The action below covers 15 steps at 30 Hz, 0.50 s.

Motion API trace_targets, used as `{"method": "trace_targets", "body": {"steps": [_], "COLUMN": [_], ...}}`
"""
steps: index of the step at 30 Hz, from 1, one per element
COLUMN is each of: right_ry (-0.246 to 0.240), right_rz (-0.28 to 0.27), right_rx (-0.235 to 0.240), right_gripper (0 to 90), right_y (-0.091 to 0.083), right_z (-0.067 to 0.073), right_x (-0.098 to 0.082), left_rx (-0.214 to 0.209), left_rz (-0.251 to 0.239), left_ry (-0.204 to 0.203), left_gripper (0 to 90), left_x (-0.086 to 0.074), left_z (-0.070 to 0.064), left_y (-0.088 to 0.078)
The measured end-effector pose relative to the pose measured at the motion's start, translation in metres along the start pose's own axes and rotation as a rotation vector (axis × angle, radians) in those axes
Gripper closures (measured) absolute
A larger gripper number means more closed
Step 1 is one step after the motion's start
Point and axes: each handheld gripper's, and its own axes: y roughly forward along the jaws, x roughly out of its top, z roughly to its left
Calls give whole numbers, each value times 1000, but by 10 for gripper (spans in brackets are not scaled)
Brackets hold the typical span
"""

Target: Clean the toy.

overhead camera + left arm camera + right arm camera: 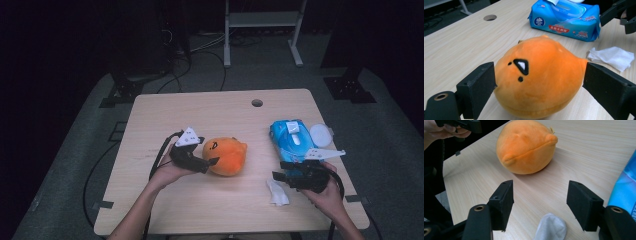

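1. the orange plush toy (539,80) is seen mid-table, left of the wipes pack (292,137);
2. the left gripper (539,82) is spread around it, not pressing; the right gripper (540,205) is parted, empty, above the crumpled tissue (550,228);
3. judged soft, light, squashy; best pinched across its rounded sides.

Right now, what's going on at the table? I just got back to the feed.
A person works with a gripper in each hand. The left gripper stands open around the orange plush toy, jaws either side and apparently off it. The right gripper is open over a crumpled white tissue lying on the table, beside the blue wipes pack, whose lid is flipped up.
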Motion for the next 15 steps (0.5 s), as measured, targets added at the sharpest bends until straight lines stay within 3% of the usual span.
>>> {"method": "trace_targets", "body": {"steps": [5,15], "right_ry": [-2,12], "right_rz": [-7,-8], "right_rx": [-6,-21], "right_gripper": [350,353], "right_y": [1,0], "right_z": [-1,-1], "right_x": [0,-2], "left_rx": [41,47], "left_rz": [-18,-8], "left_ry": [-10,-25], "left_gripper": [94,93], "left_x": [-8,-21], "left_z": [2,0], "left_y": [-5,-7]}}
